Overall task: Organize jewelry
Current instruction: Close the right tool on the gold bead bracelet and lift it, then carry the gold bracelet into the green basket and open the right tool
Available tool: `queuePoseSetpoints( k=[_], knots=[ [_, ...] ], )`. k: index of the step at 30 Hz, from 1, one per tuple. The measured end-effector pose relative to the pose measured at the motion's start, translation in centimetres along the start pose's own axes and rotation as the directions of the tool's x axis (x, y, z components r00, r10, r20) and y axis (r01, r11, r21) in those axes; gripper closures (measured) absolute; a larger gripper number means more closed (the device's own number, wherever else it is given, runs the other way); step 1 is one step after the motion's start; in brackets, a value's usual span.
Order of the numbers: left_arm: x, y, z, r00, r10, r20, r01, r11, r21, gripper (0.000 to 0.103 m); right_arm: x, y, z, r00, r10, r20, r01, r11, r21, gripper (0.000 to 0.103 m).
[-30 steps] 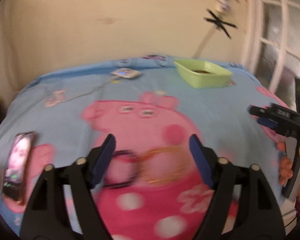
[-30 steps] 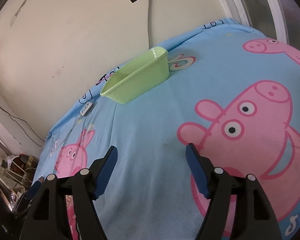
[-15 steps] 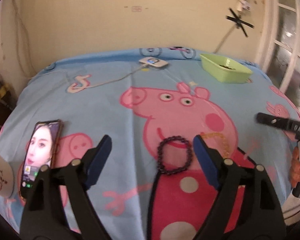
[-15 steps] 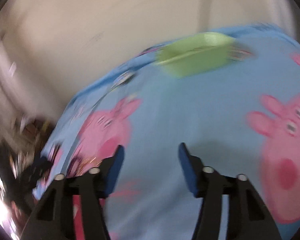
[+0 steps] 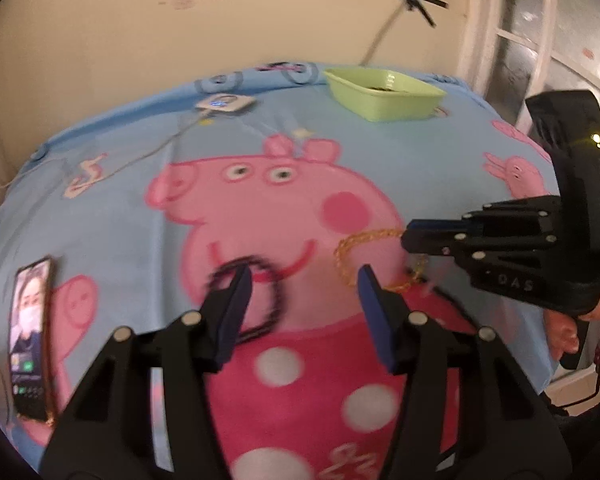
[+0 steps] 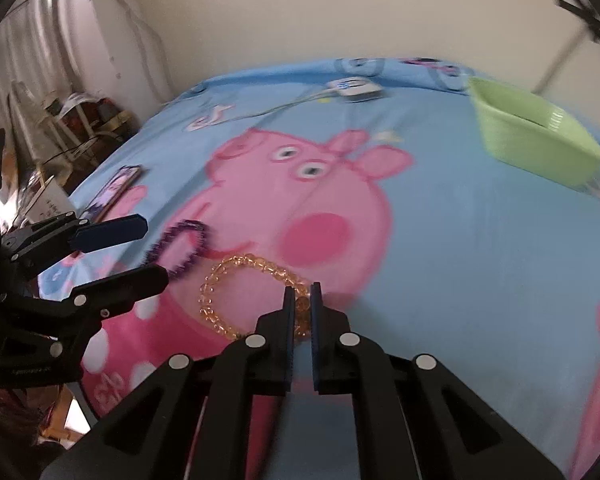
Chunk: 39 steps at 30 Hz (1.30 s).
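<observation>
A gold bead bracelet (image 6: 236,264) lies on the pig-print bedsheet (image 6: 460,260). My right gripper (image 6: 302,296) is shut on its near-right beads; in the left wrist view that gripper (image 5: 410,236) comes in from the right onto the gold bracelet (image 5: 360,242). A dark purple bead bracelet (image 5: 274,300) lies to its left. My left gripper (image 5: 304,276) hovers over it with its jaws closing. The left finger covers part of the loop, and the loop's right side is between the jaws, not pressed. The right wrist view shows the left gripper (image 6: 156,249) at the purple bracelet (image 6: 180,248).
A light green tray (image 5: 384,94) with something dark inside stands at the far right of the bed (image 6: 536,144). A phone (image 5: 30,332) lies at the left edge. A white device with a cable (image 5: 224,102) sits at the far side. Clutter (image 6: 80,120) stands beyond the bed's left.
My right gripper swung from the green tray side over to the gold bracelet and shut on it. My left gripper came down over the purple bracelet and its jaws narrowed.
</observation>
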State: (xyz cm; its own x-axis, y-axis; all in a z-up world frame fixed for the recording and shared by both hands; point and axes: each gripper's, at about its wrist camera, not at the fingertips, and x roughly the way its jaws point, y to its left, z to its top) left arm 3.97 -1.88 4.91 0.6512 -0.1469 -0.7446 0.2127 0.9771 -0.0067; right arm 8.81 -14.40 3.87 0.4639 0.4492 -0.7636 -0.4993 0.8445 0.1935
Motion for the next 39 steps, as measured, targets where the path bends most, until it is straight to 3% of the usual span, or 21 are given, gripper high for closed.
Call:
queuePoseSetpoints(
  k=[6,9,10,11,12,13,18,24,27,31,33,35,39],
  knots=[
    [3.5,-5.3,2.1,0.995,-0.075,-0.067,0.083,0.989,0.119,0.050,-3.3,-4.5,-3.3,0.997,-0.043,0.059,0.035,0.991,0.127,0.103],
    [6.2,-8.0,2.8,0.978,-0.141,-0.156,0.163,0.977,0.136,0.050,-4.2,-5.9,-4.1,0.996,-0.054,0.076,0.041,0.987,0.155,0.103],
    [6.4,-8.4,2.9,0.980,-0.134,-0.148,0.156,0.977,0.144,0.050,-4.5,-6.3,-4.1,0.995,-0.051,0.081,0.037,0.986,0.162,0.103],
    [6.7,-8.9,3.0,0.982,-0.121,-0.143,0.144,0.977,0.161,0.057,-4.5,-6.6,-4.1,0.995,-0.049,0.086,0.034,0.986,0.166,0.103],
    [7.0,-9.2,3.4,0.983,-0.121,-0.138,0.143,0.976,0.165,0.084,-4.7,-6.9,-4.1,0.995,-0.046,0.091,0.031,0.985,0.168,0.103],
    [7.0,-9.1,3.7,0.979,-0.139,-0.148,0.162,0.975,0.150,0.096,-4.9,-7.3,-3.9,0.994,-0.040,0.100,0.023,0.985,0.169,0.103],
    [8.1,-8.2,7.1,0.965,-0.210,-0.159,0.220,0.974,0.051,0.096,-6.0,-8.7,-1.1,0.987,-0.006,0.160,-0.018,0.989,0.148,0.103],
    [9.0,-7.3,14.9,0.973,-0.219,-0.074,0.221,0.975,0.022,0.096,-6.5,-12.6,5.5,0.965,-0.027,0.263,-0.012,0.989,0.146,0.103],
    [10.9,-7.0,19.5,0.978,-0.206,-0.037,0.206,0.978,0.002,0.096,-5.9,-15.6,8.7,0.954,-0.037,0.296,-0.022,0.981,0.192,0.103],
    [14.0,-7.1,24.5,0.992,-0.125,0.035,0.125,0.992,0.003,0.096,-3.9,-19.4,12.7,0.945,-0.049,0.323,-0.038,0.965,0.258,0.103],
    [16.0,-7.2,25.8,0.997,-0.074,0.038,0.074,0.997,0.007,0.093,-2.3,-20.5,14.4,0.947,-0.066,0.316,-0.017,0.967,0.255,0.103],
    [17.2,-6.7,26.1,0.999,-0.043,-0.017,0.043,0.999,-0.024,0.089,-1.2,-21.3,14.7,0.959,-0.077,0.274,-0.004,0.959,0.282,0.103],
    [14.2,-4.8,22.8,0.992,-0.124,0.009,0.125,0.987,-0.104,0.089,-3.1,-20.6,11.4,0.945,-0.054,0.322,-0.062,0.939,0.340,0.103]
  ],
)
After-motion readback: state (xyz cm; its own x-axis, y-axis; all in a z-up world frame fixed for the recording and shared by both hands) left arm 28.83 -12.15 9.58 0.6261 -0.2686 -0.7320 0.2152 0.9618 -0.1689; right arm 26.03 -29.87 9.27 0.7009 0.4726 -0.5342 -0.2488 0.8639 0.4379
